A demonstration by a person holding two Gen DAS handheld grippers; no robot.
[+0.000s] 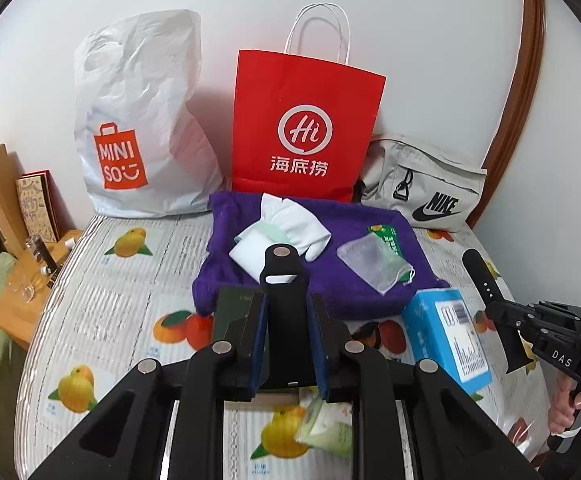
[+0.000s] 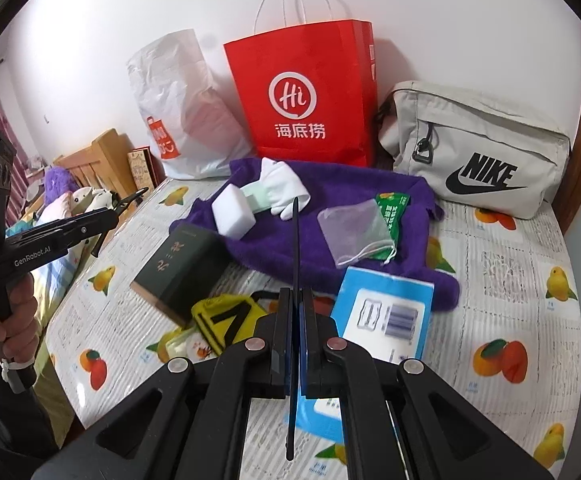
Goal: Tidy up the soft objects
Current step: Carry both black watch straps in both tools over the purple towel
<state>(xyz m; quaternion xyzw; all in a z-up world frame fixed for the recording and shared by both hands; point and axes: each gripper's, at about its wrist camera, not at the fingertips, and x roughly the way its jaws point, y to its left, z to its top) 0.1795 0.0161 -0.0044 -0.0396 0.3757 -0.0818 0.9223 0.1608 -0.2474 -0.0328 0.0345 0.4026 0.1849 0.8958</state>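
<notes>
My left gripper (image 1: 286, 308) is shut on a black strap piece (image 1: 280, 268) with a slot and a metal stud, which stands up between the blue pads. My right gripper (image 2: 296, 292) is shut on a thin black strap (image 2: 296, 240), seen edge-on here. In the left wrist view that holed strap (image 1: 480, 276) sticks up from the right gripper (image 1: 502, 312). Beyond both lies a purple towel (image 1: 330, 280). On it rest a white sock (image 1: 294, 220), a white sponge block (image 1: 250, 254), a clear pouch (image 1: 370, 266) and a green packet (image 1: 386, 236).
A white Miniso bag (image 1: 138, 120), a red paper bag (image 1: 302, 120) and a grey Nike pouch (image 1: 422, 184) stand along the back wall. A dark green book (image 2: 182, 264), a blue box (image 2: 386, 308) and a yellow item (image 2: 226, 316) lie on the fruit-print table cover (image 1: 110, 300).
</notes>
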